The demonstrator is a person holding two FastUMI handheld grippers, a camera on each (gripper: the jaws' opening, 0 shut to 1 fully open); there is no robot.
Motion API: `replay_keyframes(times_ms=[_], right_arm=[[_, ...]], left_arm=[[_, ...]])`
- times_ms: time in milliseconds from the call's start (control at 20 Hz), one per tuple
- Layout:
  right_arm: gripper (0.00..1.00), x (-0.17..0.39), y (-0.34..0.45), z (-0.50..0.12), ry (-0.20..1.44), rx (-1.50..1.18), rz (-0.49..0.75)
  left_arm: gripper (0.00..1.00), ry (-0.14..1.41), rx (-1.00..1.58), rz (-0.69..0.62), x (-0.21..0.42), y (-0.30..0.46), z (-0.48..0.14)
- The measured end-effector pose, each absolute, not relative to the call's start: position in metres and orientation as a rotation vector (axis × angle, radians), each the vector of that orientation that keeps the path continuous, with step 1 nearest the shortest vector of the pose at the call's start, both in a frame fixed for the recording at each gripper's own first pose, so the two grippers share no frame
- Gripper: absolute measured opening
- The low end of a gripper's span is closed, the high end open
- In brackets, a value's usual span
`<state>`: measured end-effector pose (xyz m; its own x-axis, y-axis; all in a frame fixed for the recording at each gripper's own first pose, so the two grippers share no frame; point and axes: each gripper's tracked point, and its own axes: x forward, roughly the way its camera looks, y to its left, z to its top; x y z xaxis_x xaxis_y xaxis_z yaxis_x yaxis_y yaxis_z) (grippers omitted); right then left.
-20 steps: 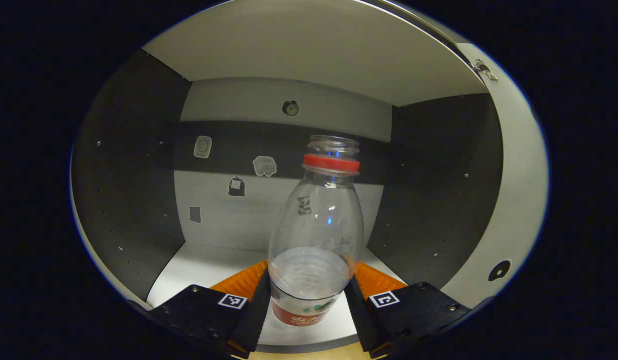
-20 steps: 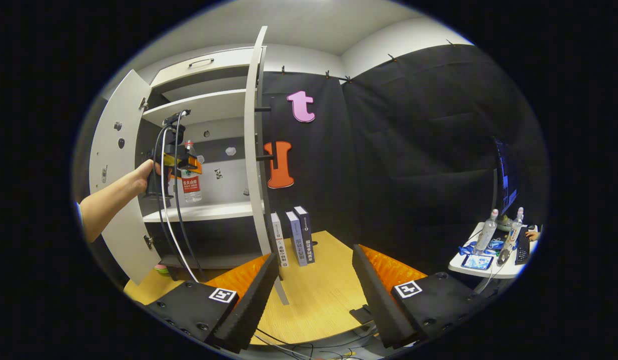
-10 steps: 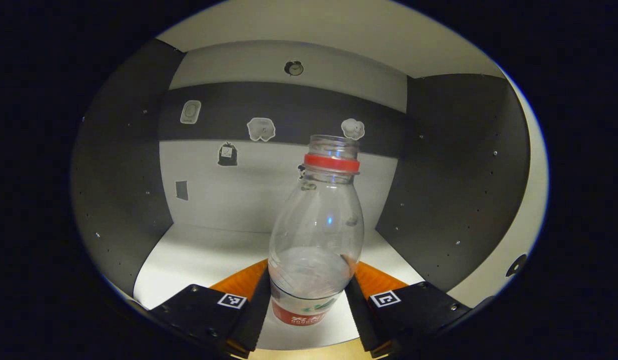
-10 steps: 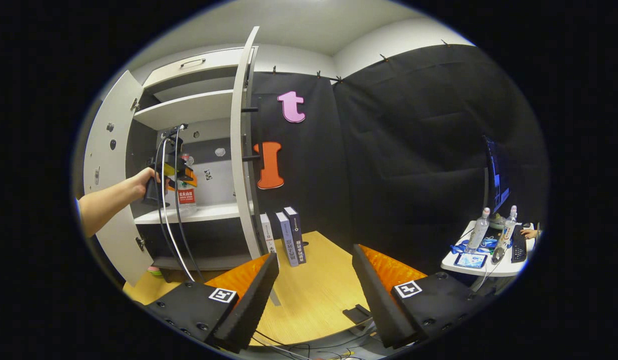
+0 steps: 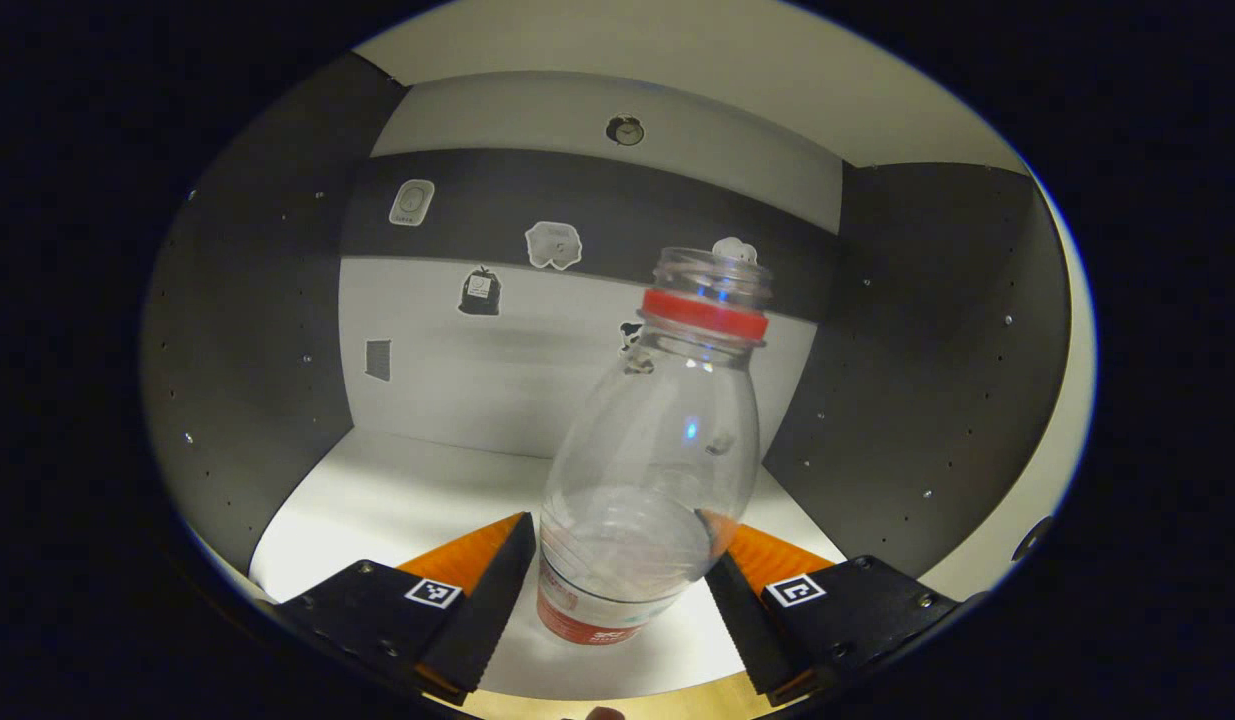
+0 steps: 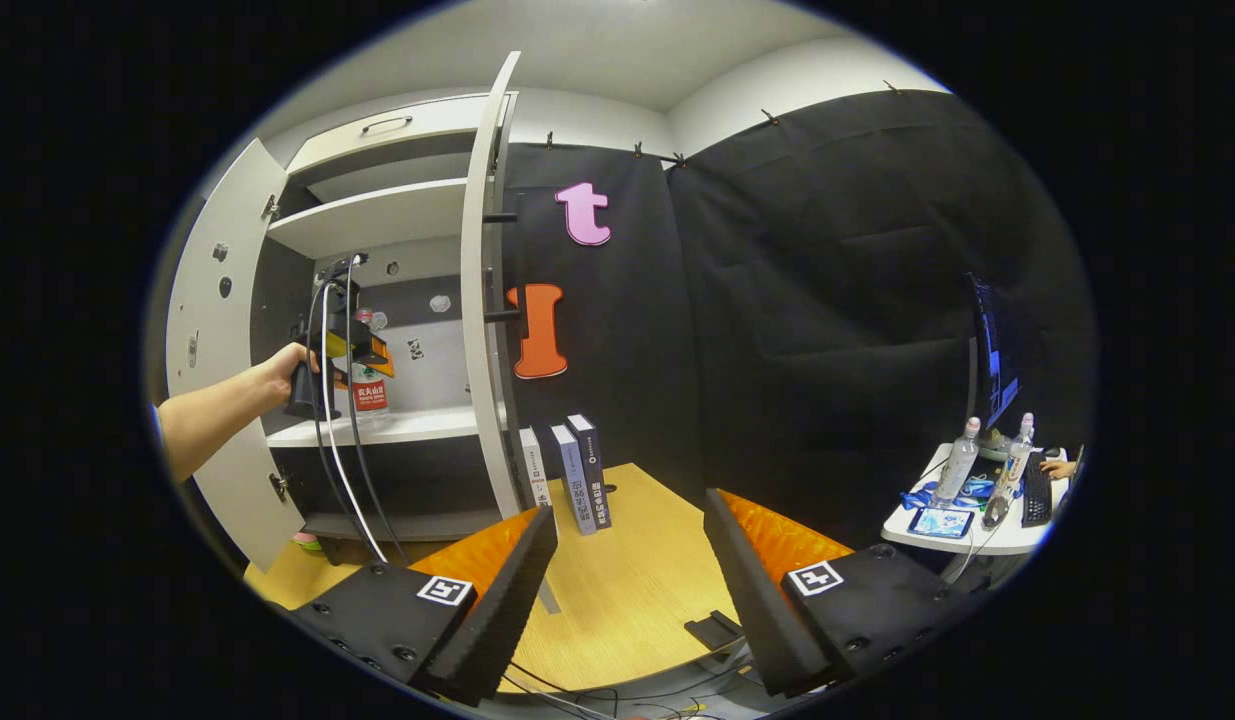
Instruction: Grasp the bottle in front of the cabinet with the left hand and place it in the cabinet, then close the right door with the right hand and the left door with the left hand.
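Both claw fingers newly off bottle

Clear bottle with red neck ring, red-and-white label; white shelf.

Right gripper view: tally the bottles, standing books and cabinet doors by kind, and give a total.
Bottles: 3 (cabinet bottle; side-table bottles)
Books: 3
Cabinet doors: 2 (left door; right door)
Total: 8
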<state>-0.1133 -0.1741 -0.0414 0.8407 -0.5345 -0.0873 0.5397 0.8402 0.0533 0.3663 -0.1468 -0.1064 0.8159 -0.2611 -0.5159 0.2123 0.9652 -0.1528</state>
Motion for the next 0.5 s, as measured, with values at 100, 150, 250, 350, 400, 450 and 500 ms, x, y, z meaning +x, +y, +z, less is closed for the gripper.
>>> replay_keyframes(times_ms=[100, 150, 250, 350, 400, 450, 500], right_arm=[[0.98, -0.113, -0.175, -0.042, 0.073, 0.071, -0.567], [0.98, -0.113, -0.174, -0.043, 0.076, 0.07, -0.566], [0.98, -0.11, -0.173, -0.044, 0.083, 0.075, -0.557], [0.98, -0.107, -0.17, -0.047, 0.092, 0.078, -0.545], [0.98, -0.105, -0.169, -0.047, 0.095, 0.076, -0.541], [0.98, -0.104, -0.167, -0.047, 0.097, 0.074, -0.536], [0.98, -0.102, -0.165, -0.047, 0.099, 0.073, -0.53]], left_arm=[[0.95, 0.535, -0.12, -0.265, 0.367, -0.147, -0.1], [0.95, 0.511, -0.124, -0.267, 0.368, -0.145, -0.094], [0.95, 0.447, -0.123, -0.284, 0.367, -0.146, -0.074], [0.95, 0.368, -0.12, -0.293, 0.367, -0.147, -0.048], [0.97, 0.332, -0.116, -0.293, 0.364, -0.147, -0.036], [0.97, 0.29, -0.107, -0.286, 0.362, -0.145, -0.02], [0.95, 0.241, -0.101, -0.281, 0.357, -0.143, -0.002]])
